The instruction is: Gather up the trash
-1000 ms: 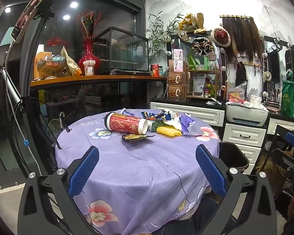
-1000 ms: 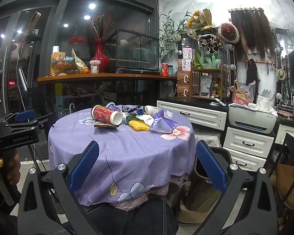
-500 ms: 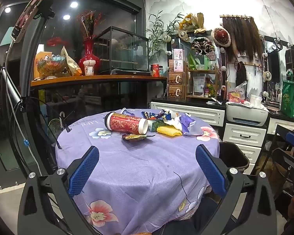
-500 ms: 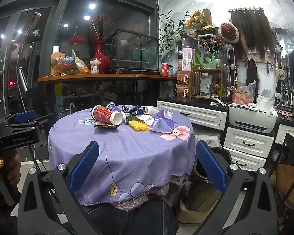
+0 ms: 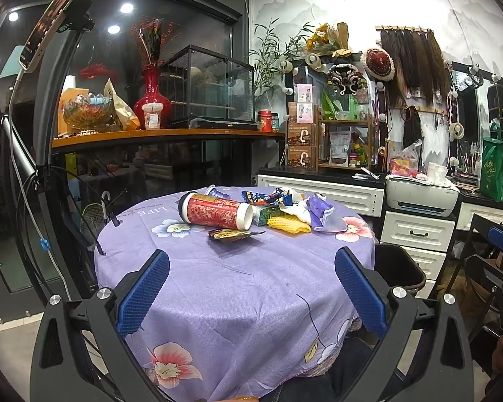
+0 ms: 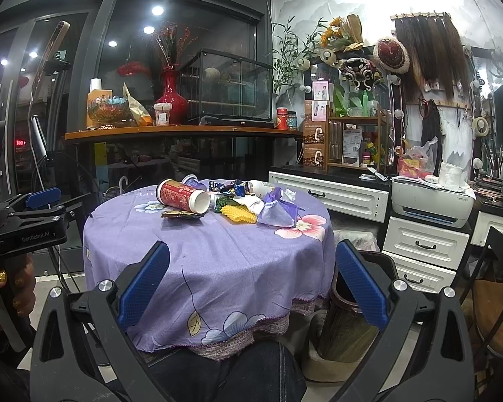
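We hold the left gripper (image 5: 251, 283) and right gripper (image 6: 251, 281) with jaws spread wide and empty, at the near edge of the table (image 5: 238, 301). The trash pile (image 5: 261, 212) lies at the far side; the cloth between is bare. A dark bin (image 5: 397, 269) is partly hidden beside the table.

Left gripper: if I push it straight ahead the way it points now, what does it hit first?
The left gripper is open over bare purple tablecloth. Straight ahead, the first thing is probably the flat dark wrapper, with the toppled red canister just behind it. Height above the cloth is unclear.
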